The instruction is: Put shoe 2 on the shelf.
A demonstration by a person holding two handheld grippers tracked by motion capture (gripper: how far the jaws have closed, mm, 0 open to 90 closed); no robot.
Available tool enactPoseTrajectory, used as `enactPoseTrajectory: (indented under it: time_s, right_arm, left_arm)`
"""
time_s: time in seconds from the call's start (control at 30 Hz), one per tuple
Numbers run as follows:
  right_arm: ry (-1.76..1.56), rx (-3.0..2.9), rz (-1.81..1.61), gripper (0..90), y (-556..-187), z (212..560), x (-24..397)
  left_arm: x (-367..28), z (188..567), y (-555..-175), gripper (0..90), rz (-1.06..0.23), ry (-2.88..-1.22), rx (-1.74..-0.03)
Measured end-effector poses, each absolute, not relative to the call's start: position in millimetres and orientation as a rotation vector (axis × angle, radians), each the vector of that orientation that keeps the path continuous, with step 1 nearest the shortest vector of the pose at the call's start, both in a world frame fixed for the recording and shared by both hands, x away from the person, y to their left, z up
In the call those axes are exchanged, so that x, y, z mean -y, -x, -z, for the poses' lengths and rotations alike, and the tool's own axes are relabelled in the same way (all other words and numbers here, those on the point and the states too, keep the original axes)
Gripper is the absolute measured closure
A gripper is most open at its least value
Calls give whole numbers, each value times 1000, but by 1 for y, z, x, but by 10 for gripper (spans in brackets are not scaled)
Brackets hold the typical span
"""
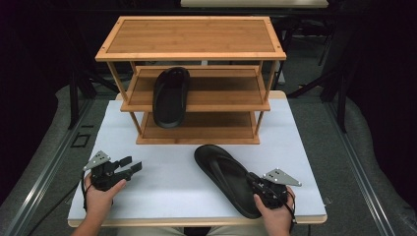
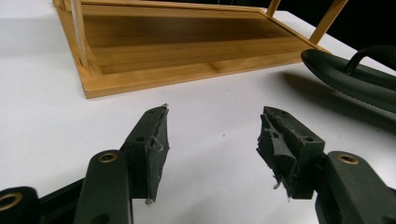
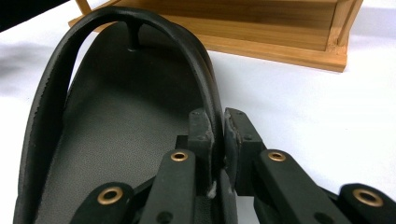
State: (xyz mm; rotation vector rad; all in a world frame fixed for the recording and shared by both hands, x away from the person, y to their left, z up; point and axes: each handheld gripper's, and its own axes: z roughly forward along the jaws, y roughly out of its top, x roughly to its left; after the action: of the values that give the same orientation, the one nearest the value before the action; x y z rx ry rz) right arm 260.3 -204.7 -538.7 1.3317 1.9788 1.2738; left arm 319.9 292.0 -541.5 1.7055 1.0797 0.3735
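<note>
A black flip-flop (image 1: 223, 177) lies on the white table top, toe toward the wooden shoe rack (image 1: 192, 39). My right gripper (image 1: 255, 183) is at its heel end, shut on the flip-flop's strap (image 3: 212, 112); the strap is pinched between the two pads. A second black flip-flop (image 1: 170, 96) rests on the rack's middle shelf, its heel hanging over the front edge. My left gripper (image 1: 132, 166) sits low over the table at the front left, jaws open with nothing between them (image 2: 212, 140). The first flip-flop (image 2: 355, 79) shows at the right in the left gripper view.
The rack has three tiers; its bottom shelf (image 2: 187, 42) is bare. The white table top (image 1: 172, 172) ends at a wooden front edge near the person's hands. Dark floor and metal frame rails flank the table.
</note>
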Motion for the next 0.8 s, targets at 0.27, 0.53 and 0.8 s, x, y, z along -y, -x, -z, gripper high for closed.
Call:
enactPoseTrajectory:
  time_s: [0.27, 0.53, 0.8]
  right_arm:
    - [-1346, -1966, -1287, 801, -261, 539, 207]
    - [-1356, -1949, -1313, 799, -260, 538, 209]
    - [-1318, -1916, -1340, 833, -257, 531, 208]
  left_arm:
    - [-291, 542, -320, 419, -378, -1704, -1079]
    - [-291, 542, -319, 420, -381, -1705, -1080]
    - [-292, 542, -319, 420, -390, -1698, -1079]
